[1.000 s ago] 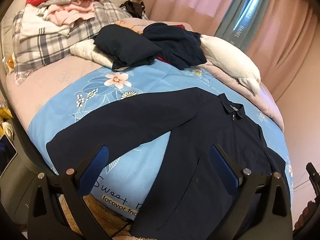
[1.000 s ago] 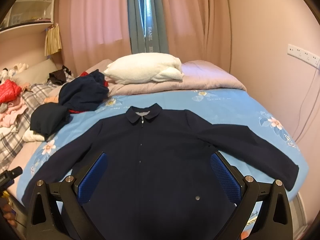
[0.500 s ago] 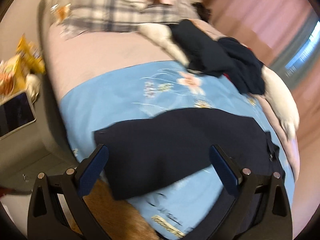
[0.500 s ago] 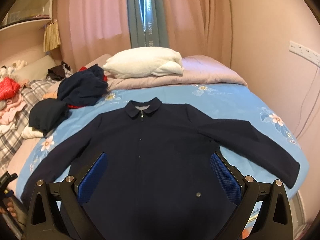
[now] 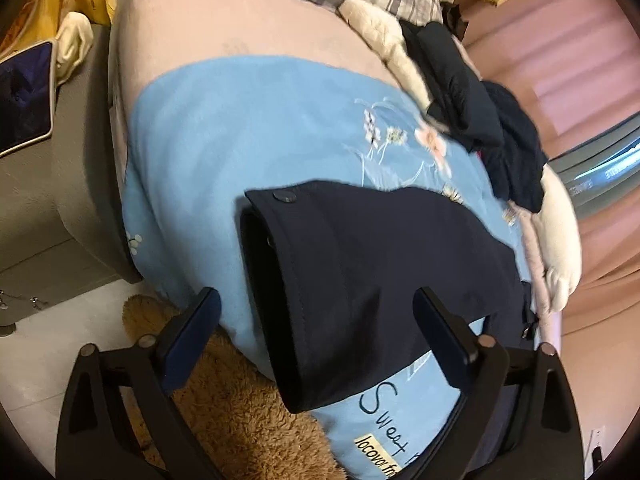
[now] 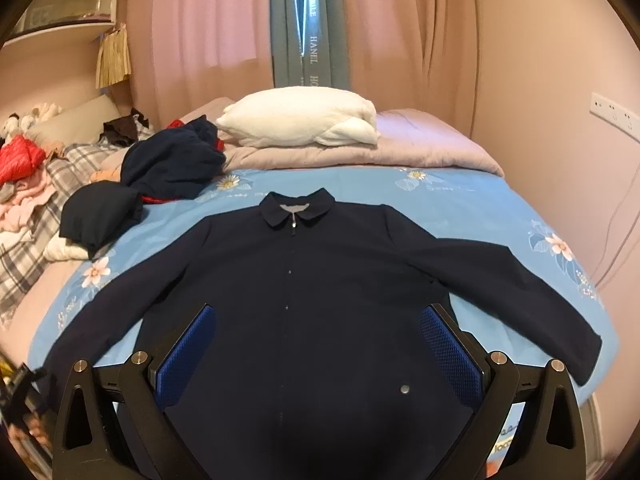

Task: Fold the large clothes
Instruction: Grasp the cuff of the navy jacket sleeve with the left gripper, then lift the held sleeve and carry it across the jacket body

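A dark navy zip jacket [image 6: 320, 300] lies flat, front up, on the blue floral bedcover [image 6: 460, 200], both sleeves spread out. Its left sleeve cuff [image 5: 320, 272], with a snap button, lies at the bed's edge. My left gripper [image 5: 316, 296] hovers close over that cuff. Its jaws are closing, the cuff lies between the fingers, and the pads do not press on it. My right gripper [image 6: 320, 312] stands open above the jacket's lower front, holding nothing.
A heap of dark clothes [image 6: 172, 168] and a white pillow [image 6: 300, 120] lie at the head of the bed. Plaid and red laundry [image 6: 24, 160] is piled at the left. A brown plush rug [image 5: 240, 420] and a tablet [image 5: 24, 96] are beside the bed.
My left gripper has dropped and rolled toward the left sleeve cuff, which now fills its view. The right gripper and the jacket have stayed put.
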A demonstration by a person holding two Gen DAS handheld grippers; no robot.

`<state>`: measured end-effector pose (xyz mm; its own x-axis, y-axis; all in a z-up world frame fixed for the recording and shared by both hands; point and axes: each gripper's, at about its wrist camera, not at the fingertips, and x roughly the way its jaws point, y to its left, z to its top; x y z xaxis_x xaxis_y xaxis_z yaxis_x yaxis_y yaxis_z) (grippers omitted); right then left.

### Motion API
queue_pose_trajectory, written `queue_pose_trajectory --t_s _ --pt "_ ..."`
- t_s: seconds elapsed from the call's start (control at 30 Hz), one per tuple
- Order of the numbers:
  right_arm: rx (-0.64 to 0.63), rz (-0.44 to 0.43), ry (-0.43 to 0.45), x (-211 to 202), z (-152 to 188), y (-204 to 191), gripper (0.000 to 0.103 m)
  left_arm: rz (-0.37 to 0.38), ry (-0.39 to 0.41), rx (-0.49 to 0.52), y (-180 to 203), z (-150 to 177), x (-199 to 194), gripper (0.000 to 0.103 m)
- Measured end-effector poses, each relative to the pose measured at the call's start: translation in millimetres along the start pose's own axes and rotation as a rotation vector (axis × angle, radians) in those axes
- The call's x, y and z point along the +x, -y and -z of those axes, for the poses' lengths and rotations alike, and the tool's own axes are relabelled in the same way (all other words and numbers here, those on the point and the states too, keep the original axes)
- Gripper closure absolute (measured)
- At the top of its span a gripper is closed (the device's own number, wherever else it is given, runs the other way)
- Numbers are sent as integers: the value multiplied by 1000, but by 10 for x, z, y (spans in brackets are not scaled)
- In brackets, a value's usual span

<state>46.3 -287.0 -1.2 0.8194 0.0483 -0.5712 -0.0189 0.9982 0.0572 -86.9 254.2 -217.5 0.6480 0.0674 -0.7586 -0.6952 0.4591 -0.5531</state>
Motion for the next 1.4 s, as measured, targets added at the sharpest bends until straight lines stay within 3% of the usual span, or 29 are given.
queue_pose_trajectory --t_s 0.13,0.33,0.37,0.47,0.5,0.57,0.7,0.9,1.07,1.2,1.4 --pt "3 5 -5 8 15 -2 1 19 -33 38 108 38 174 14" --pt "14 16 -8 1 35 50 1 -83 -40 162 248 84 312 15" --pt "18 18 -8 2 38 67 1 -108 -43 171 258 87 318 22" --pt "33 19 -9 7 47 103 1 -221 -40 202 317 101 292 56" --pt "35 18 -9 9 49 107 1 -211 -38 206 343 93 252 77" --pt "40 16 -9 7 58 125 1 -98 -60 192 396 81 200 96" --pt "45 23 -10 -30 79 162 1 -65 -9 218 647 45 -10 97" --pt "75 49 13 -142 119 280 1 136 109 384 1490 -74 -593 98" --pt "126 68 11 -184 200 463 1 242 178 507 2156 -66 -874 98" --pt "156 83 20 -230 235 570 1 273 222 562 2677 -56 -926 98" --pt "200 122 45 -327 282 742 1 378 232 679 3421 147 -1018 98"
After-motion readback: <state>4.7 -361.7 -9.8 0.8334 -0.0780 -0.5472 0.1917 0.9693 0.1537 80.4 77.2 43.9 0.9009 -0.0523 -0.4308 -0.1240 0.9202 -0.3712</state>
